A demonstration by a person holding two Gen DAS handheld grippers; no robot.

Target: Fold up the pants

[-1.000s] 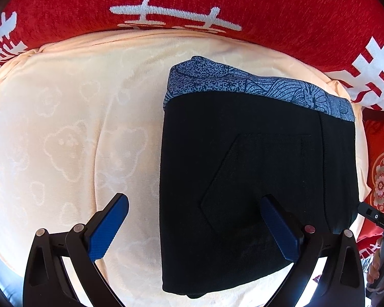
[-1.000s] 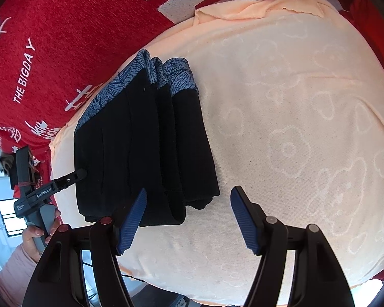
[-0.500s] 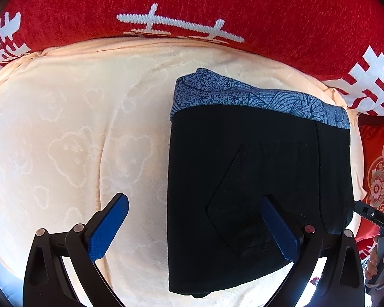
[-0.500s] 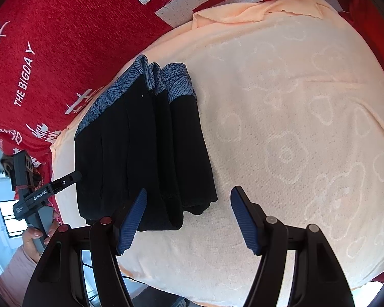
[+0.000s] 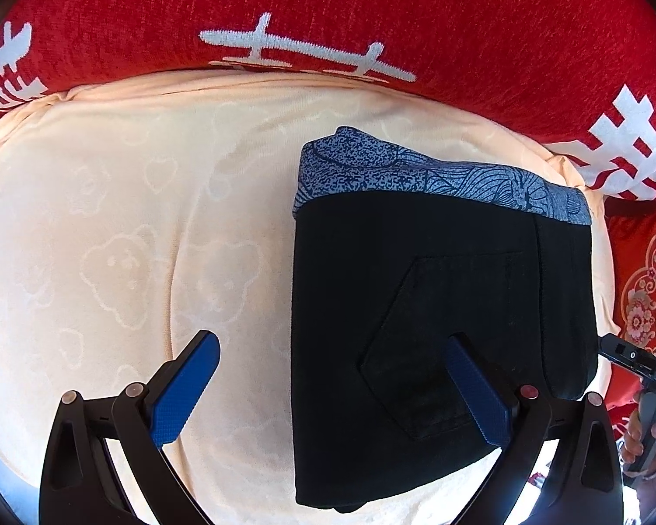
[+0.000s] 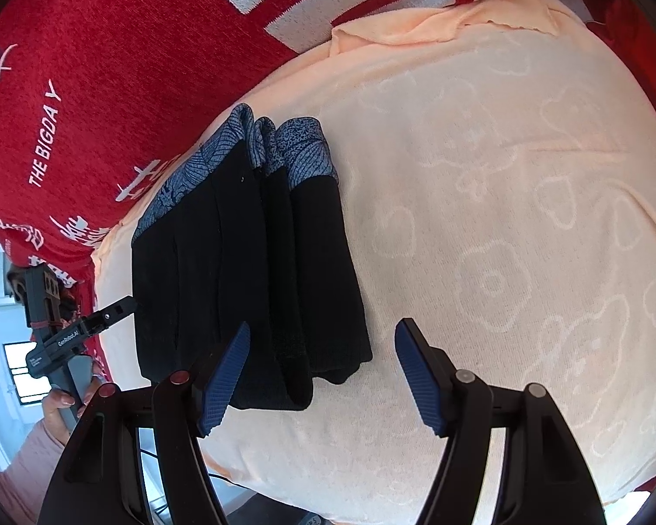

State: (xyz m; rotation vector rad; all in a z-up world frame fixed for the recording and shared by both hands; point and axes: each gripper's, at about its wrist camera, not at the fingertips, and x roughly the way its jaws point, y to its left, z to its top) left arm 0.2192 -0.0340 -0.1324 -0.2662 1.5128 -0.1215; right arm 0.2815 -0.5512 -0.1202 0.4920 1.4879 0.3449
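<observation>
Black folded pants with blue patterned waistband (image 5: 441, 306) laid on peach towel (image 5: 131, 240), long axis running away from cameras. Left gripper (image 5: 332, 389) jaws spread, empty, straddling near left edge. Right gripper (image 6: 323, 376) spread, empty, over near right corner; neither clearly nearer.

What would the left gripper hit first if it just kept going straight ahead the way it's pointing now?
Probably the peach towel. The left gripper is open and straddles the left edge of the folded black pants, so its right finger might brush the pants first. Depth is hard to judge here.
</observation>
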